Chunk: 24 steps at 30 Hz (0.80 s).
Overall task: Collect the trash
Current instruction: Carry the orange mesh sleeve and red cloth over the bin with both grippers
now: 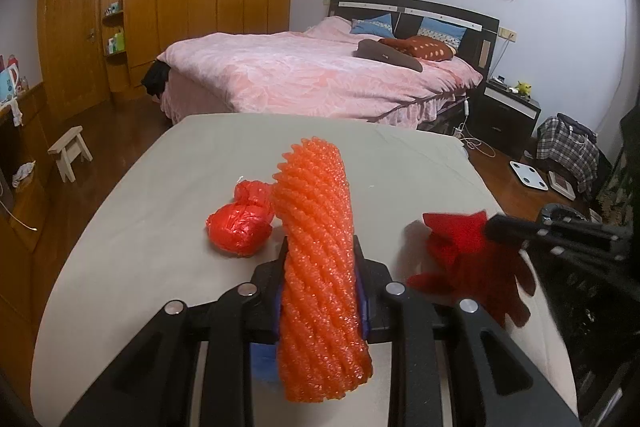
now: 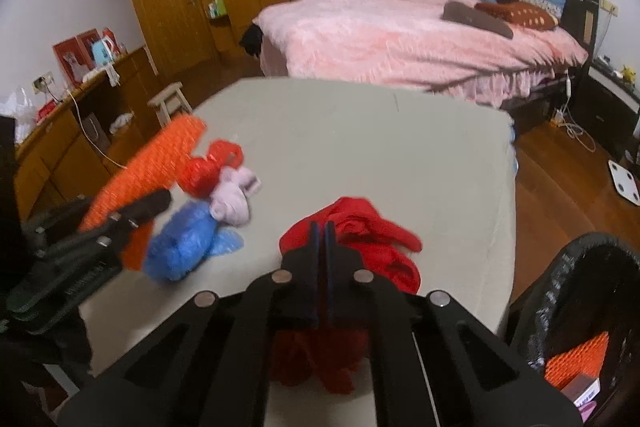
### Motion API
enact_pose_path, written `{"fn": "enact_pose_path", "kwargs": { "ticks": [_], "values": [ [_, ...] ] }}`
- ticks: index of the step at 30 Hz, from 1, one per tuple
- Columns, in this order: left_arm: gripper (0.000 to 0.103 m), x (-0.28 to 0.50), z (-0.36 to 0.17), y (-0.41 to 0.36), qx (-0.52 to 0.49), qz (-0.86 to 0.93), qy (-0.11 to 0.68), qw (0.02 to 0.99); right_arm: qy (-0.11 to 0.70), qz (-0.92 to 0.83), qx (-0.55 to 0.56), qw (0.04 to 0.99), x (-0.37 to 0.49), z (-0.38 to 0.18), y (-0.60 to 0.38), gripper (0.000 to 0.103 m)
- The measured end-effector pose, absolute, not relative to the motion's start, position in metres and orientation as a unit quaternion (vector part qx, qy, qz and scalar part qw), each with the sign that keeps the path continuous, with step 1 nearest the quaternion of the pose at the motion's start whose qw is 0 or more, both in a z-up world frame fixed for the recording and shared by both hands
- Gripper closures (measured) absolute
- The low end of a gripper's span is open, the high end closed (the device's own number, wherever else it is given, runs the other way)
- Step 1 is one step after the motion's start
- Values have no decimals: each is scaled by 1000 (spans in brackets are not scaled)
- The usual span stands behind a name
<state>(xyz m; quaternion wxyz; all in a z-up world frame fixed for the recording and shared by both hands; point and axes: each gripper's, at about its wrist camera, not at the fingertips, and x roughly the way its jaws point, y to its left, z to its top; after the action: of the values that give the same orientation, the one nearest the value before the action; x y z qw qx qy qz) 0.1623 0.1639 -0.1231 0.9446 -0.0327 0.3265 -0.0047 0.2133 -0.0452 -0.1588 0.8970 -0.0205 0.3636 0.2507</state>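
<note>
The fingers of the left gripper are clamped on an orange foam net sleeve, which stands nearly upright between them and reaches toward 12 o'clock. At 10 o'clock of the sleeve, a knotted red plastic bag lies on the grey table. At 3 o'clock, a red glove is pinched by the right gripper, which comes in from the right edge. A pink bed fills the background at 12 o'clock.

From the right wrist, the fingers of the right gripper sit pressed close together, with the red glove bunched around and under them; the cloth between the pads is hidden. At 9 o'clock the left gripper holds the orange foam net sleeve. Just beside it lie a blue plastic wad, a pale pink bundle and the red plastic bag, all touching. At 4 o'clock a black-lined trash bin stands beside the table, with orange foam netting inside.
</note>
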Motion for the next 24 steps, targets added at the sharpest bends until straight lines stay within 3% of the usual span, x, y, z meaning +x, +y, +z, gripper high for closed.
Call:
{"fn": "enact_pose_path", "kwargs": {
  "ticks": [24],
  "values": [
    [77,157,-80,122,-21,-42,291,956,270,228,10,935,189,-69,-101,101]
  ]
}}
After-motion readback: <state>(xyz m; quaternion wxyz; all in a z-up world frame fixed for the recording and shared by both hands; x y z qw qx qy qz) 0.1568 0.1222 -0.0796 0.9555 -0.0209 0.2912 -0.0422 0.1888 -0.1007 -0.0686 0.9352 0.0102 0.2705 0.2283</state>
